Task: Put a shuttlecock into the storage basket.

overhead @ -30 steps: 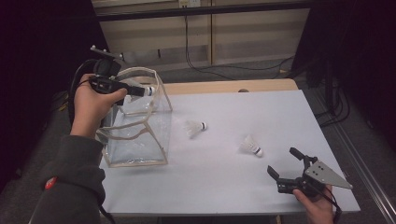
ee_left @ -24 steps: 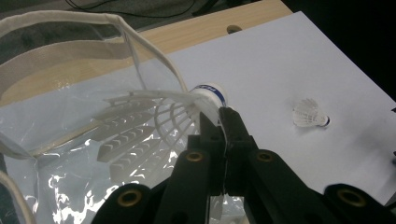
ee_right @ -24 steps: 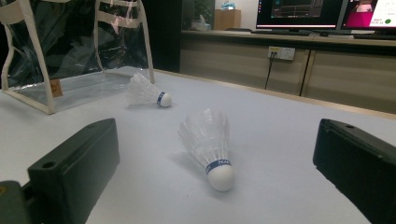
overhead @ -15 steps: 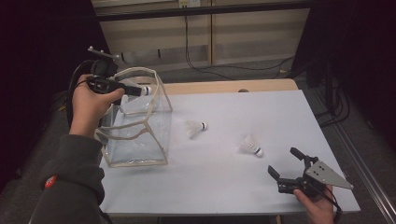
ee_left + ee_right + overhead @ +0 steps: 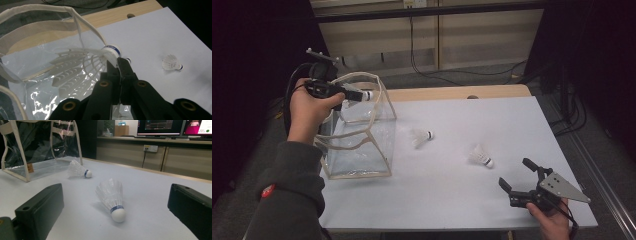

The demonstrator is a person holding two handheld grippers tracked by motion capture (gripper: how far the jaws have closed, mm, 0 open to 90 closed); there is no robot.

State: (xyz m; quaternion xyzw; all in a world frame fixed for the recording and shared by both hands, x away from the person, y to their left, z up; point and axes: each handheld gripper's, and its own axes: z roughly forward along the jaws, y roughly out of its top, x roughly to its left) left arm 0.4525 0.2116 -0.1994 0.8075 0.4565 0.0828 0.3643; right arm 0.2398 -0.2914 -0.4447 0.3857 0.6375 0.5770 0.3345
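In the upper left of the high view, we see the left gripper held over the open top of the clear bag, its jaws pinching a shuttlecock. The left gripper view shows this closely: the jaws are pressed together on the feather skirt just behind the blue-banded cork, so the held shuttlecock juts out from the jaw tips toward the upper left of that frame, above the bag's white-trimmed rim and its shiny plastic.

Two more shuttlecocks lie on the white table. One shuttlecock rests just right of the bag, near the middle of the high view; the other shuttlecock lies lower and further right.

In the lower right of the high view, the right gripper sits low over the table with its jaws spread wide. In the right gripper view, the nearer shuttlecock lies ahead of the open jaws, between them and apart from both, cork toward the camera.
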